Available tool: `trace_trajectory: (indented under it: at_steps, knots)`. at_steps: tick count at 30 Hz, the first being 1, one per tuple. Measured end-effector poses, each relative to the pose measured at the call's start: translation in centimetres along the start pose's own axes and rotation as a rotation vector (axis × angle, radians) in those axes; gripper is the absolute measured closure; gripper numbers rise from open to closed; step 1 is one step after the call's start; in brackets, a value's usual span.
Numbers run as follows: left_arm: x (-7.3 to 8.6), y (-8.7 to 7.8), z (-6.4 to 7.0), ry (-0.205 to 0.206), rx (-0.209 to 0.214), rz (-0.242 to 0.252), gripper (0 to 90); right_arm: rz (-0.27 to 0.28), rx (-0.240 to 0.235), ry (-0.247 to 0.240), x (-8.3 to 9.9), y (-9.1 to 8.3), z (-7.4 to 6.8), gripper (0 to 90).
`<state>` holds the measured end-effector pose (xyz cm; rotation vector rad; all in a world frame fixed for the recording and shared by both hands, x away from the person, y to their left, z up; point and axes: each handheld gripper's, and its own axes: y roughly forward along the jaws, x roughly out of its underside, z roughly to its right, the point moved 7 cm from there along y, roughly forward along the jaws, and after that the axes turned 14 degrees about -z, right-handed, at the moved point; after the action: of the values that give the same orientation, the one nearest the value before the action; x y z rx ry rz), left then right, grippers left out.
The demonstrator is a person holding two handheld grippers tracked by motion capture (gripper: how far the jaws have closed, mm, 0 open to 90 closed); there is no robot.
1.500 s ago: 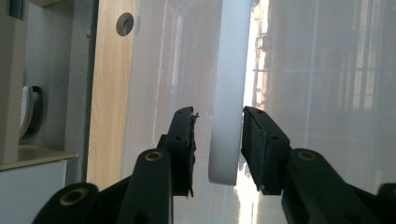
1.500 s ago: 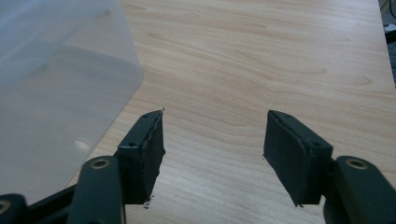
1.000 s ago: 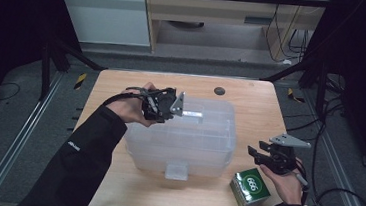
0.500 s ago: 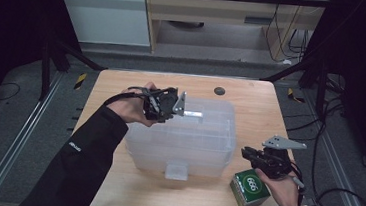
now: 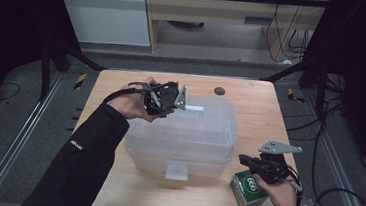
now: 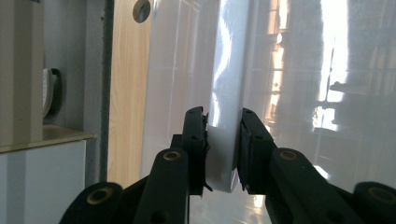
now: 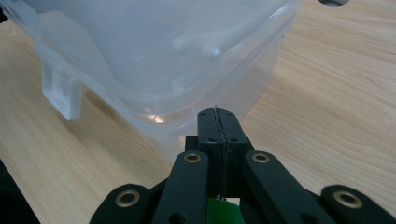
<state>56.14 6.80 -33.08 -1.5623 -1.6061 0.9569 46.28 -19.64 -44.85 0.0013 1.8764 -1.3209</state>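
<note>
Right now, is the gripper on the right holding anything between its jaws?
No, the right gripper has its jaws pressed together with nothing between them, just short of the plastic box.

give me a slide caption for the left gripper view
Left gripper jaws clamp the white latch tab of the clear plastic bin.

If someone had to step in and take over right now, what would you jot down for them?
Left gripper: shut on the far latch of the clear plastic box, at its back edge.
Right gripper: jaws shut with nothing between them, low near the box's right front corner, above the green can.
Box sits mid-table with its lid on; the front latch hangs down.
Done: far latch gripped.
Left, probably: free the lid, then deal with the can.
</note>
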Motion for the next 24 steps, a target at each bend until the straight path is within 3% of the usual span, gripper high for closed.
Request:
trace_trajectory:
  at_steps: [8,14,19,24]
  knots:
    - [0.0,-0.1,-1.2,-0.033,0.006,0.01,73.6,-0.007,-0.028,0.003,0.3,0.6,-0.3,90.0]
    - [-0.2,-0.2,-2.2,-0.044,0.007,-0.011,73.2,0.03,-0.069,-0.003,-0.6,0.9,-1.3,90.0]
    - [-0.1,-0.2,-2.3,-0.05,0.012,-0.01,73.0,0.085,-0.075,-0.006,-1.8,0.5,-1.8,90.0]
    - [0.0,-0.1,-2.3,-0.069,0.026,0.001,72.0,0.081,-0.064,-0.003,-1.7,0.6,-1.8,90.0]
